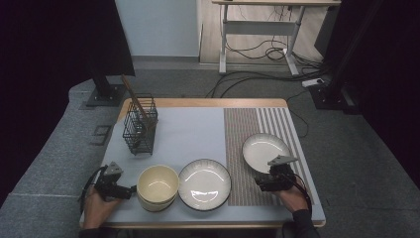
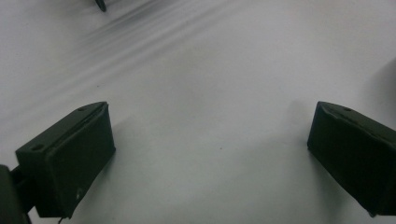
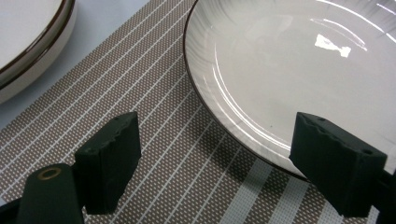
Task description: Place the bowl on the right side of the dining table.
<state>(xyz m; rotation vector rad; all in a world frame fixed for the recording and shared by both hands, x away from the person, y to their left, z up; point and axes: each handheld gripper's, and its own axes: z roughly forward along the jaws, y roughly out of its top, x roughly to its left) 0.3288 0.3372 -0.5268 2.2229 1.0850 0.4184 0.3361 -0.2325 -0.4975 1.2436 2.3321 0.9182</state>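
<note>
The right gripper (image 1: 270, 179) hovers at the near right of the table (image 1: 208, 102), over the striped mat (image 1: 247, 163). Its jaws stand wide apart and grasp nothing. In the right gripper view (image 3: 212, 156) the small plate (image 3: 299, 70) lies on the mat just in front of the jaws; its near rim passes between them, and one jaw is over the rim, but I cannot tell if it touches. In the high view this small plate (image 1: 265, 151) is on the right part of the mat, just beyond the right gripper.

The left gripper (image 1: 130, 189) is at the near left, low over the grey cloth (image 1: 188, 134), and it points to the right toward the bowl (image 1: 157, 187). Its tips are just beside the bowl, and I cannot tell if they touch it. In the left gripper view (image 2: 210, 154) the jaws are released, wide apart, with only the bare cloth (image 2: 210, 84) between them.

The bowl stands near the front edge, left of the centre. A big plate (image 1: 204, 184) lies just right of it, partly on the cloth and with its right rim at the edge of the mat. A black wire basket (image 1: 140, 130) stands at the far left of the cloth, with a wooden stick (image 1: 132, 91) leaning out of it.
</note>
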